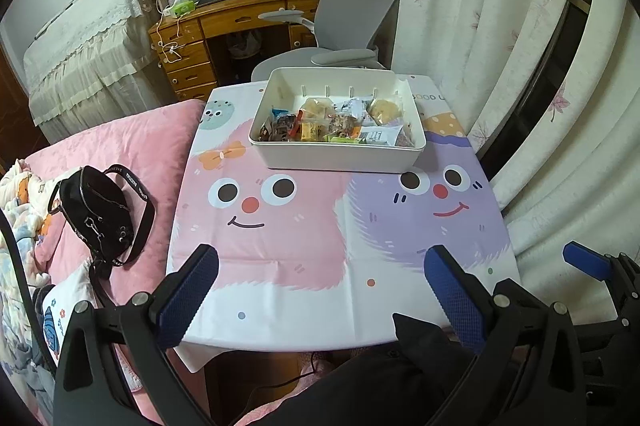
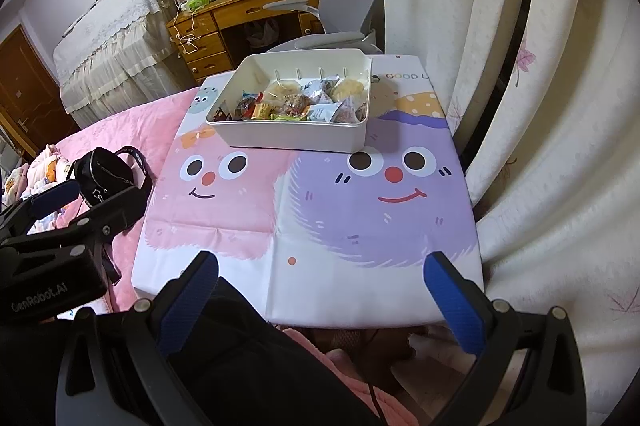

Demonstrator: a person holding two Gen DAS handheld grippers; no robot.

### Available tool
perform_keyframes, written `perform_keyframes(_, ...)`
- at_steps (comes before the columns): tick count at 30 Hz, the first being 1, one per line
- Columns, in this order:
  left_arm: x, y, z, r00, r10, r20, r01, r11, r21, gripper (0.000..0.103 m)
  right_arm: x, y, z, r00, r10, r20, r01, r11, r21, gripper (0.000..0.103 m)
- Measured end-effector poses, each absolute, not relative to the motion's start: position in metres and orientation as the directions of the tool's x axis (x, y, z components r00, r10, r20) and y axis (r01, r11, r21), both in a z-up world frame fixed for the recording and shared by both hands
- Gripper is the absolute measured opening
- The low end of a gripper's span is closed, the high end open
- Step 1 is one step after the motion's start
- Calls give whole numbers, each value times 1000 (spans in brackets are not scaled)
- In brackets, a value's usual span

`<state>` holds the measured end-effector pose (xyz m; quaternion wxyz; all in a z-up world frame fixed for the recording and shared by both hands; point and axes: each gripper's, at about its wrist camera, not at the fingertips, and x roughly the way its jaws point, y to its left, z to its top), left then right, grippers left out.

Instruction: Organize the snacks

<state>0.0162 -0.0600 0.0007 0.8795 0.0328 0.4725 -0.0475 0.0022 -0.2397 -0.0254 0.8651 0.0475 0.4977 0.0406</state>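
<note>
A white plastic bin (image 1: 340, 156) is sitting at the far end of a small table, on a cartoon tablecloth (image 1: 280, 246) with two smiling fuzzy faces, one pink and one purple. The bin is holding a pile of wrapped snacks (image 1: 336, 126), all lying inside it. No snacks are lying on the cloth.

The left gripper (image 1: 320, 290) is hanging over the near edge of the table. Its two blue-padded fingers are spread wide apart and are holding nothing. The right gripper (image 2: 320, 294) is hanging over the near edge too, just beside the left one, with its fingers wide apart and nothing between them. Both are well apart from the bin.

A black bag (image 1: 96, 210) is lying on the pink blanket (image 1: 132, 142) to the left of the table. A gray office chair (image 1: 352, 14) is standing behind the table, next to a wooden desk (image 1: 224, 22).
</note>
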Motion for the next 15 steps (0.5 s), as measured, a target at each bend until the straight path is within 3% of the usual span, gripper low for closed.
perform_keyframes(15, 16, -60, 1, 549, -54, -834, 117, 993, 13, 102, 2, -240, -26, 501, 117, -858, -23, 992, 122, 103)
